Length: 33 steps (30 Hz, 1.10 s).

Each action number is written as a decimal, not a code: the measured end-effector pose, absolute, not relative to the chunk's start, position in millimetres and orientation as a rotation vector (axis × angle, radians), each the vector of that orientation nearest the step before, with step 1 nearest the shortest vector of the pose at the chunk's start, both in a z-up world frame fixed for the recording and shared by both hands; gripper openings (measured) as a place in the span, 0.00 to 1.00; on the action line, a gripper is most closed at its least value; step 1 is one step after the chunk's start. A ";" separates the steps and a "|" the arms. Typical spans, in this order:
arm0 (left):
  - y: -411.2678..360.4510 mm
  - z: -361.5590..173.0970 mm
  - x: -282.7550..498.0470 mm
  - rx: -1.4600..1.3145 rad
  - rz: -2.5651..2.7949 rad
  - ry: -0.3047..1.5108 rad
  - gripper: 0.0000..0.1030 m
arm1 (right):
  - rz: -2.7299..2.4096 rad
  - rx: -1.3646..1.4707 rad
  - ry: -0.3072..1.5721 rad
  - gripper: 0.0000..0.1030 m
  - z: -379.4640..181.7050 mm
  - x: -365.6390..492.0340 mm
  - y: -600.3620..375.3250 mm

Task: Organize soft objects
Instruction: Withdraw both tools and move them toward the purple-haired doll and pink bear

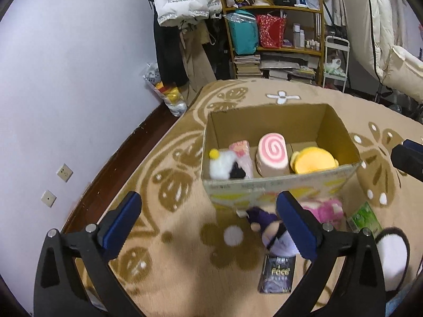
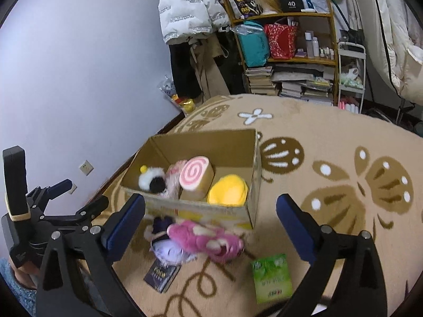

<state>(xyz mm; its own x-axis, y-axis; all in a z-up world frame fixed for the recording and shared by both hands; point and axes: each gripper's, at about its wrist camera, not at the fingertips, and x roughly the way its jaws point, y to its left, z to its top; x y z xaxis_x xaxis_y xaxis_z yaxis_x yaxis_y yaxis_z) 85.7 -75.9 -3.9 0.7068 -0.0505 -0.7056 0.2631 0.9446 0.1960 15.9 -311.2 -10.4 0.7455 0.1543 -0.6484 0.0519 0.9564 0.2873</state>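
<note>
Jaws of left gripper (image 1: 208, 223) and right gripper (image 2: 211, 224) wide, empty; cardboard box (image 2: 253, 163) on carpet (image 2: 330, 137) holds swirl-roll plush (image 2: 194, 175); pink plush (image 2: 211, 243) touching its near wall.

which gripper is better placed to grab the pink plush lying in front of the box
Probably the right gripper: open, with the pink plush nearly centred between its fingers. From the left gripper it sits off beyond the right finger.

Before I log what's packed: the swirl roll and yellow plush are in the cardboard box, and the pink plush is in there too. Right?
Not quite. The swirl roll and yellow plush are in the cardboard box, but the pink plush lies on the carpet in front of it, as the right wrist view shows.
</note>
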 end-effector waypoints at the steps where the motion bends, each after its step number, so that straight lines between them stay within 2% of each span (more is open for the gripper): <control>1: -74.5 -4.5 81.2 0.294 -0.175 0.773 0.98 | 0.055 0.307 0.740 1.00 -11.4 11.4 -310.9; 15: -58.6 -29.5 41.4 0.326 -0.154 0.851 0.98 | -0.006 0.333 0.781 1.00 -27.9 -21.7 -310.9; 33: -68.0 -73.2 58.2 0.326 -0.211 0.972 0.98 | -0.032 0.378 0.968 1.00 -91.8 1.6 -319.2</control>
